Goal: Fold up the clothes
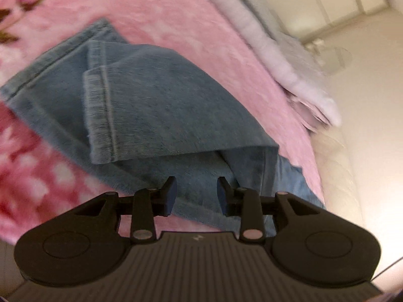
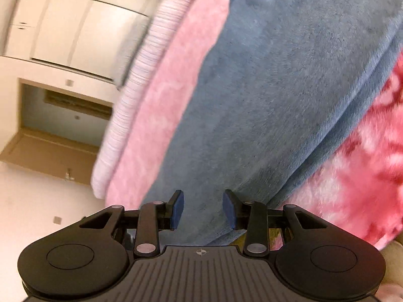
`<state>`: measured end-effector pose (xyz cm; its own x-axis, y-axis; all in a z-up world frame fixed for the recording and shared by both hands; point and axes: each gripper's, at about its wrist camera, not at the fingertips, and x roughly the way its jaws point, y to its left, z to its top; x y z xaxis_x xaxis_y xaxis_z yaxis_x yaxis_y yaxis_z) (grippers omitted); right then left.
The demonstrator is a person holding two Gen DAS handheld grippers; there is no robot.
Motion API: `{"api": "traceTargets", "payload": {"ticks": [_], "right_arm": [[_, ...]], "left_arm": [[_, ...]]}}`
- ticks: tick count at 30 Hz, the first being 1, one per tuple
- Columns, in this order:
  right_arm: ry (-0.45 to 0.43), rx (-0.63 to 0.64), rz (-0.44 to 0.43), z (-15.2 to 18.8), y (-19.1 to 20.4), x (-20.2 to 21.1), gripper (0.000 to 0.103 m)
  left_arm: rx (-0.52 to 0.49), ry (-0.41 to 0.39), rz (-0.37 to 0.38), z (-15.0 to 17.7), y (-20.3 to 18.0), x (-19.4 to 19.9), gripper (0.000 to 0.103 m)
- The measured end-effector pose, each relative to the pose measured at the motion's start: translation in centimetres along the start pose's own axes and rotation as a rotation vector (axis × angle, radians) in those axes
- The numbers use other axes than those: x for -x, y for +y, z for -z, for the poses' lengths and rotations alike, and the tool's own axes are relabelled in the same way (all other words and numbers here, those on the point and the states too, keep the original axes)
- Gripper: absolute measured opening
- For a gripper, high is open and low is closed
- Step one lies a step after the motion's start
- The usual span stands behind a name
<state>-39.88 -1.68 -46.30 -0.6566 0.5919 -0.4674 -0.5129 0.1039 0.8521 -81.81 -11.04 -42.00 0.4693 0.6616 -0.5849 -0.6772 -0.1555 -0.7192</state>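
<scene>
No container is seen in either view. The jeans [image 1: 156, 105] are laid on a pink blanket [image 1: 176, 12], folded over so that two hemmed cuffs are stacked near the middle of the left wrist view, one cuff overlapping the other. A fold of denim is tucked under the top layer on the near side.

The left gripper [image 1: 196, 192] is held just above the near edge of the jeans, its fingers apart with nothing pinched between the pads; denim is only seen behind the gap. The right gripper [image 2: 203, 207] is likewise held over the denim [image 2: 289, 88], its blue pads apart and clamped on nothing. Whether either fingertip brushes the cloth cannot be told, since both views are blurred.

The blanket is patterned in darker red and white [image 2: 372, 163] on one side and plain pink elsewhere. A pale grey-white cover [image 1: 297, 70] is bunched along its far edge. Beyond it, cream cupboard doors [image 2: 83, 25] and a pale wall [image 1: 372, 100] are seen, and a brown-framed opening [image 2: 63, 125] is visible in the right wrist view.
</scene>
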Motion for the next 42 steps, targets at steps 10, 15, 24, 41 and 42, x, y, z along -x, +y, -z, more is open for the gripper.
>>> {"api": "traceTargets", "payload": {"ticks": [10, 15, 24, 41, 42], "right_arm": [[-0.209, -0.06, -0.024, 6.4, 2.7, 4.6, 0.039], [-0.177, -0.203, -0.082, 8.7, 3.9, 5.0, 0.056], [-0.075, -0.74, -0.271, 9.3, 0.3, -1.4, 0.067], [-0.017, -0.483, -0.131, 4.7, 0.0, -3.9, 0.003], [-0.014, -0.394, -0.118, 4.6, 0.5, -3.4, 0.003]], "left_arm": [[0.084, -0.117, 0.18, 2.9, 4.7, 5.7, 0.041], [0.329, -0.203, 0.202, 3.0, 7.4, 7.7, 0.047], [0.662, -0.21, 0.165, 3.0, 8.7, 4.4, 0.048], [-0.115, -0.26, 0.151, -7.6, 3.8, 8.6, 0.008], [-0.209, -0.249, 0.133, -7.9, 3.5, 9.4, 0.008]]}}
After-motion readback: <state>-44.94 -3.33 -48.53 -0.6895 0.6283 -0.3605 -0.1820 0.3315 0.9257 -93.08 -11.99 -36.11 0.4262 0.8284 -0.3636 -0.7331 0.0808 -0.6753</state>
